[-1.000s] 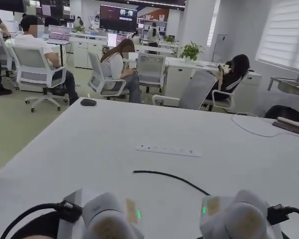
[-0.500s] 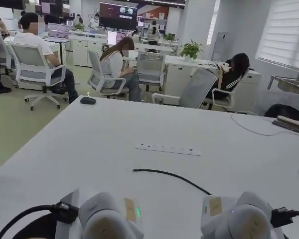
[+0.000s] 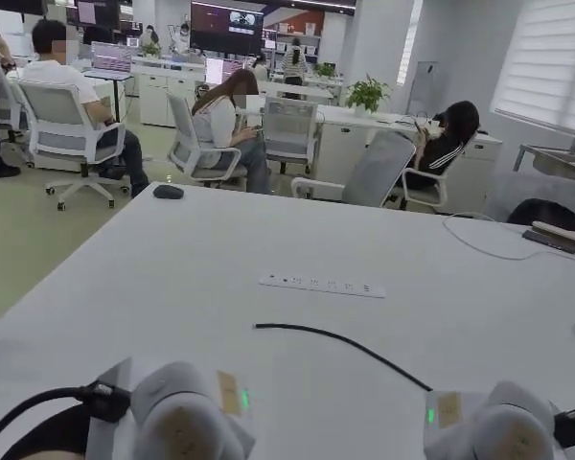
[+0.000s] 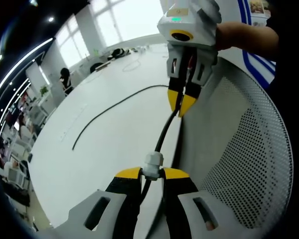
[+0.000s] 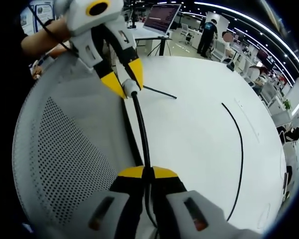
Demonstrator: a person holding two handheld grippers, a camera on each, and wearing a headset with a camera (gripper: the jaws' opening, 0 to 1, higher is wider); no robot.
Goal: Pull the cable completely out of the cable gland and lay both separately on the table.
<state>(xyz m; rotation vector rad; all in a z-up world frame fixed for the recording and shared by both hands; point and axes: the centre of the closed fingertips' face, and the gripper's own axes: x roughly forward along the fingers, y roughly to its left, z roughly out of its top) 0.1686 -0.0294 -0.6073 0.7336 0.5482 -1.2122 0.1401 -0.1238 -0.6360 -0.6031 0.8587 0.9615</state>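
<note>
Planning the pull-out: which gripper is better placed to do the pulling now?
Right. The right gripper is shut on the black cable, while the left gripper pins the white cable gland, so right can likely draw the cable out.

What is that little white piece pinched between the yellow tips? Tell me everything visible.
The cable gland is a small whitish fitting, plastic by its look, with a ringed body. The left gripper clamps it between yellow-tipped jaws. The black cable runs out of it to the right gripper, which pinches the cable.
</note>
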